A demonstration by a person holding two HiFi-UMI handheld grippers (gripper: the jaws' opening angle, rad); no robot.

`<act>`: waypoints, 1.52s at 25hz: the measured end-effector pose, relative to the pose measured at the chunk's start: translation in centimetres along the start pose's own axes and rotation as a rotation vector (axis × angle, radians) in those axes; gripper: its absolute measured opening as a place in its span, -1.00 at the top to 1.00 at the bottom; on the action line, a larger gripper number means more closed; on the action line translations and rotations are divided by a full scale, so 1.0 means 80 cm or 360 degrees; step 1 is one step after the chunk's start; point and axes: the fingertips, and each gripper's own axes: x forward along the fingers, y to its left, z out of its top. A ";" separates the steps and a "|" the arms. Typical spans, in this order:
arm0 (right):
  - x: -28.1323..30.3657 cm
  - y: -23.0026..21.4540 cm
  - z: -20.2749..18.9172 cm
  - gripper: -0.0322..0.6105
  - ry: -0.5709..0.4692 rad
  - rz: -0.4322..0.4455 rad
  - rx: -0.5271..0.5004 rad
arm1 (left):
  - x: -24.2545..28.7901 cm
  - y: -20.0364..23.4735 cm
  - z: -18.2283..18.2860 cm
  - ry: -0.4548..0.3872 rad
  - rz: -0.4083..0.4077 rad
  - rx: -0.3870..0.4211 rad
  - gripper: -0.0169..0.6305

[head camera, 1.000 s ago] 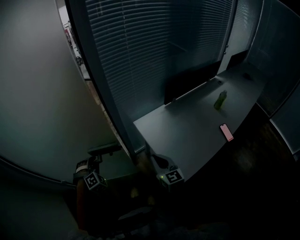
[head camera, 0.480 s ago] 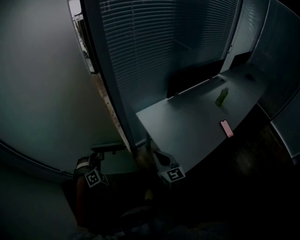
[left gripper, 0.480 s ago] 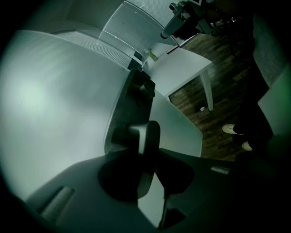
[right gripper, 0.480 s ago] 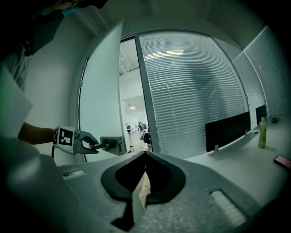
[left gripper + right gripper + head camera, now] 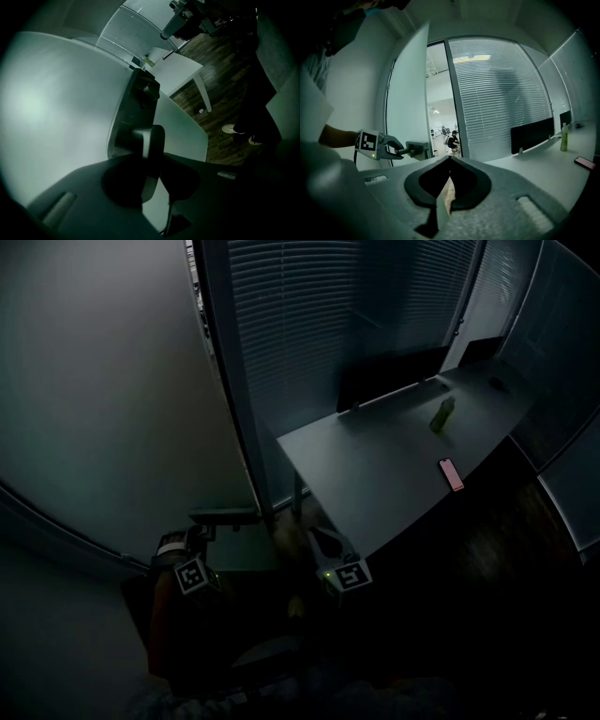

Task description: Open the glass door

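The only container is a green bottle (image 5: 442, 414) standing upright toward the far side of the table (image 5: 366, 474); what it holds cannot be told; a pink phone (image 5: 452, 474) lies flat near the table's front edge, well apart from the bottle; a dark divider panel (image 5: 532, 133) stands along the back edge.

The frosted glass door (image 5: 408, 93) stands ajar at the left, its free edge clear of the door frame (image 5: 457, 93); through the gap a bright room shows, with a person (image 5: 453, 140) crouching far back; slatted blinds (image 5: 501, 93) fill the wall right of the frame.

The left tool (image 5: 400, 150) is clamped on the end of the door handle (image 5: 418, 149), a lever low on the door beside its free edge; the right tool (image 5: 325, 542) is narrow, jaws together with nothing between them, near the table's corner; dark wooden floor (image 5: 220, 70) lies open beside the table.
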 end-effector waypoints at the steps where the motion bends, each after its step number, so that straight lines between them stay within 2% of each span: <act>1: -0.007 0.006 0.000 0.89 -0.0005 -0.0005 0.0003 | -0.004 -0.005 -0.002 0.0000 0.0004 0.0014 0.66; 4: -0.025 0.025 -0.003 0.89 -0.0017 -0.0014 0.0007 | -0.021 -0.011 -0.003 -0.0014 0.0017 0.0057 0.66; 8: -0.042 0.041 -0.009 0.89 -0.0026 -0.0050 0.0008 | -0.035 -0.022 -0.002 -0.0049 -0.0037 0.0037 0.65; 19: -0.146 0.115 -0.023 0.89 -0.0040 -0.0156 0.0031 | -0.115 -0.067 -0.033 -0.0081 0.0015 0.0056 0.63; 34: -0.221 0.187 -0.064 0.89 -0.0062 -0.0289 0.0069 | -0.187 -0.132 -0.070 -0.0153 -0.0059 0.0108 0.61; 38: -0.234 0.197 -0.080 0.89 -0.0048 -0.0299 0.0072 | -0.185 -0.152 -0.090 -0.0154 -0.0014 0.0132 0.61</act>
